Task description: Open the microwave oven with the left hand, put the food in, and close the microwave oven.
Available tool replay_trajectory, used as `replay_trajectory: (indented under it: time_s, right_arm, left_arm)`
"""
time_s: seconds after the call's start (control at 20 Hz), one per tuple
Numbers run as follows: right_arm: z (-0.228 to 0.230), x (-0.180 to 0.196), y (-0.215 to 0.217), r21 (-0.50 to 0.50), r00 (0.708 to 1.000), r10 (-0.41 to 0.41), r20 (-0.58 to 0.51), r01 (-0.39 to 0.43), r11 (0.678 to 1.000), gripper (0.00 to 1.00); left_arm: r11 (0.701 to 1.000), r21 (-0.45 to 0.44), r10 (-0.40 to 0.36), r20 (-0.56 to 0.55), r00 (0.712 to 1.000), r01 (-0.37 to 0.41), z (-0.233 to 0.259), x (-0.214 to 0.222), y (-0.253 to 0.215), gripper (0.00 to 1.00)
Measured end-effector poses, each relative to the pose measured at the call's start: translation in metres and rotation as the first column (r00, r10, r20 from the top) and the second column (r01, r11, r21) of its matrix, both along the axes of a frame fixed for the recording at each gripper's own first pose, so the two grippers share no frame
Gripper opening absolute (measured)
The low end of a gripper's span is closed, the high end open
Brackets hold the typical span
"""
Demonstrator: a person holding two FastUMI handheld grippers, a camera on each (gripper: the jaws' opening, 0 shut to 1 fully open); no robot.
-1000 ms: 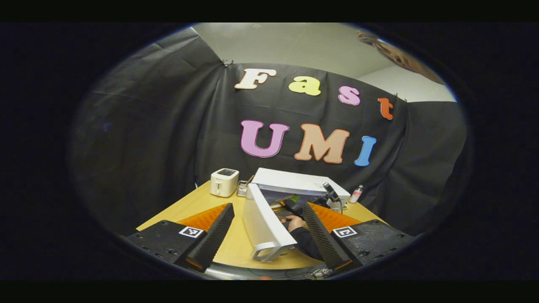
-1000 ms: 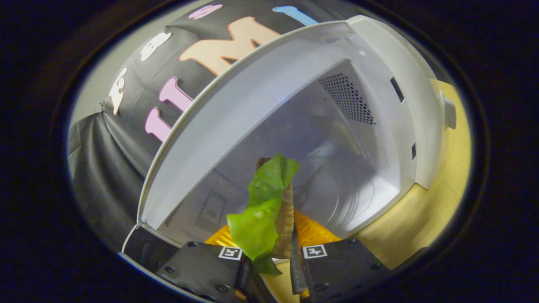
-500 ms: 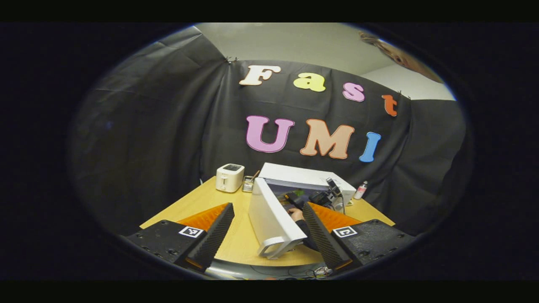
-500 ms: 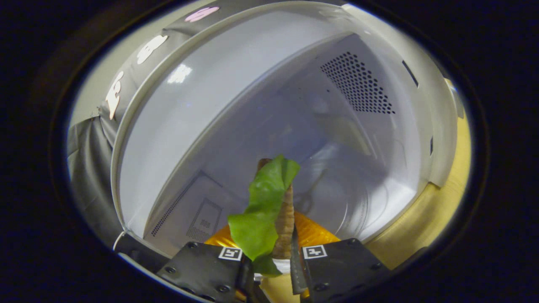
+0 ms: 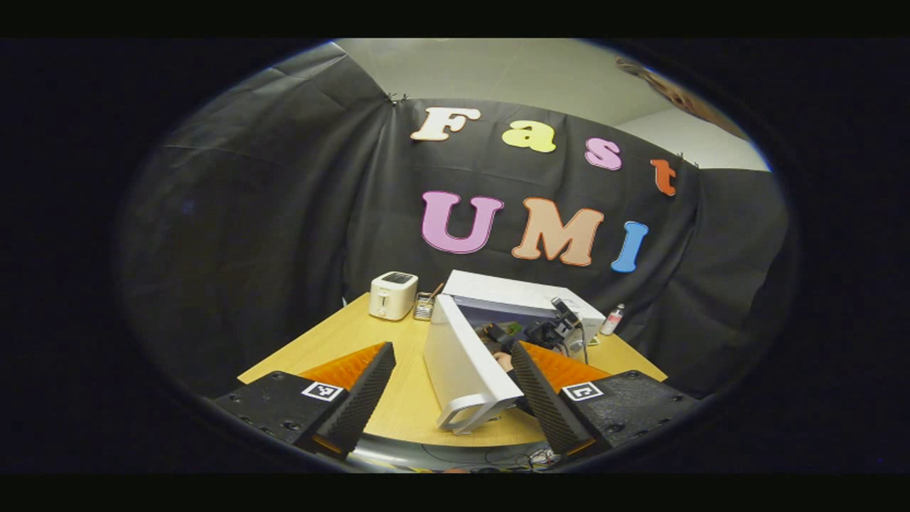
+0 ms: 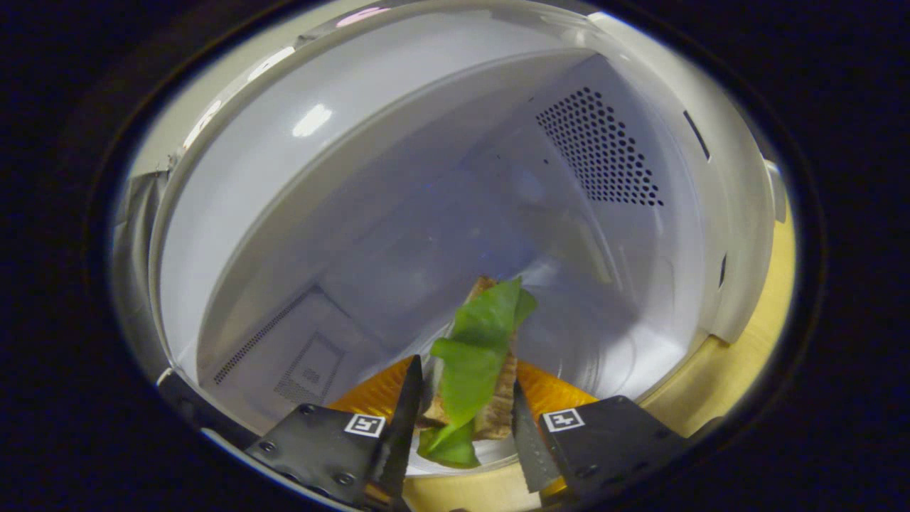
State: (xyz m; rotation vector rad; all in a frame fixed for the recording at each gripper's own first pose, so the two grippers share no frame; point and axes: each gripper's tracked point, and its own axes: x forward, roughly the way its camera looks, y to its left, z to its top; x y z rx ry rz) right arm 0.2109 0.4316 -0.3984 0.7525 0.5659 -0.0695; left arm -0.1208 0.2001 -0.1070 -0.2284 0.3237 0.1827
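Green lettuce and toasted bread: the food point(image 6: 475, 370), a sandwich, sits between the fingers of the right gripper point(image 6: 463, 416), inside the mouth of the open microwave oven point(image 6: 455, 213) and over the pale glass turntable point(image 6: 625, 355). In the right gripper view the fingers point(image 6: 407, 405) stand a little apart on either side of the sandwich; whether they press on it or have let go cannot be told from here, though the gaps suggest a release under way. The food goes in edge-first, likely so it clears the opening and lands flat on the turntable.

In the left gripper view, the microwave door point(image 5: 466, 359) stands swung wide towards the camera, its handle point(image 5: 469, 416) at the near edge, leaving the cavity free for the other arm. The left gripper point(image 5: 451, 395) hangs back above the near edge of the wooden surface point(image 5: 341, 341), its fingers spread wide and holding nothing, apparently waiting to push the door shut. Farther off, a hand point(image 5: 503, 361) reaches into the cavity with the right gripper. A toaster point(image 5: 392, 295) stands at the back, left of the oven.
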Motion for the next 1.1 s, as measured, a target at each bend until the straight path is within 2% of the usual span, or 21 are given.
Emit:
replay_trajectory:
  time_s: [0.05, 0.15, 0.2, 0.35, 0.4, 0.45, 0.5, 0.55, 0.65, 0.7, 0.75, 0.8, 0.9, 1.0, 1.1]
  right_arm:
    - [-0.002, -0.002, -0.002, -0.023, 1.000, 0.010, 0.006, -0.010, 1.000, 0.68]
    - [-0.001, -0.004, -0.005, -0.097, 0.999, 0.044, 0.007, -0.043, 0.994, 0.84]
    - [-0.002, -0.002, -0.006, -0.144, 0.998, 0.064, 0.002, -0.063, 0.988, 0.92]
    - [0.004, 0.003, -0.006, -0.241, 0.992, 0.123, 0.013, -0.117, 0.964, 0.92]
    - [0.006, 0.003, -0.006, -0.264, 0.989, 0.145, 0.012, -0.136, 0.955, 0.92]
    - [0.009, 0.003, -0.006, -0.290, 0.987, 0.161, 0.013, -0.150, 0.945, 1.00]
    - [0.012, 0.004, -0.008, -0.325, 0.984, 0.176, 0.015, -0.161, 0.932, 1.00]
    - [0.016, 0.004, -0.009, -0.360, 0.982, 0.190, 0.019, -0.170, 0.917, 0.94]
    - [0.024, 0.007, -0.012, -0.396, 0.975, 0.218, 0.034, -0.187, 0.899, 0.95]
    - [0.026, 0.009, -0.013, -0.389, 0.974, 0.221, 0.038, -0.189, 0.902, 0.96]
    - [0.024, 0.012, -0.012, -0.354, 0.974, 0.226, 0.033, -0.200, 0.914, 1.00]
    - [0.019, 0.011, -0.010, -0.296, 0.974, 0.226, 0.009, -0.213, 0.931, 0.94]
    - [0.020, 0.009, -0.012, -0.199, 0.978, 0.210, -0.021, -0.210, 0.957, 0.93]
    - [0.036, 0.014, -0.033, -0.212, 0.989, 0.143, 0.038, -0.132, 0.968, 0.93]
    - [0.052, 0.014, -0.039, -0.205, 0.987, 0.142, 0.072, -0.125, 0.971, 0.92]
  left_arm:
    - [1.000, -0.002, -0.004, -0.002, 1.000, 0.004, -0.001, 0.000, -0.002, 0.93]
    - [1.000, -0.002, -0.003, -0.001, 1.000, 0.003, -0.002, -0.001, -0.002, 0.96]
    - [1.000, -0.006, -0.002, 0.001, 1.000, 0.002, -0.001, -0.001, -0.003, 0.93]
    - [1.000, 0.000, 0.004, 0.000, 1.000, -0.004, -0.001, -0.003, -0.002, 0.93]
    - [1.000, 0.002, 0.003, 0.002, 1.000, -0.003, 0.001, -0.003, -0.003, 0.96]
    - [1.000, 0.004, 0.004, 0.004, 1.000, -0.004, 0.001, -0.002, -0.004, 0.96]
    - [1.000, 0.003, 0.003, 0.002, 1.000, -0.003, 0.002, -0.003, -0.005, 0.96]
    - [1.000, 0.002, 0.002, -0.003, 1.000, -0.002, 0.001, -0.004, -0.006, 0.93]
    - [1.000, 0.016, -0.003, 0.004, 1.000, 0.003, 0.008, -0.006, -0.008, 0.96]
    - [1.000, 0.027, -0.004, 0.008, 1.000, 0.004, 0.011, -0.007, -0.008, 0.93]
    - [0.999, 0.037, -0.005, 0.011, 1.000, 0.004, 0.011, -0.007, -0.008, 0.99]
    - [0.999, 0.041, -0.006, 0.015, 1.000, 0.005, 0.013, -0.006, -0.007, 0.93]
    - [1.000, 0.031, -0.006, 0.018, 1.000, 0.005, 0.013, -0.006, -0.008, 0.93]
    - [1.000, 0.015, -0.001, 0.017, 1.000, 0.001, 0.011, -0.009, -0.009, 0.93]
    - [1.000, 0.013, 0.006, 0.019, 1.000, -0.006, 0.011, -0.012, -0.006, 0.93]
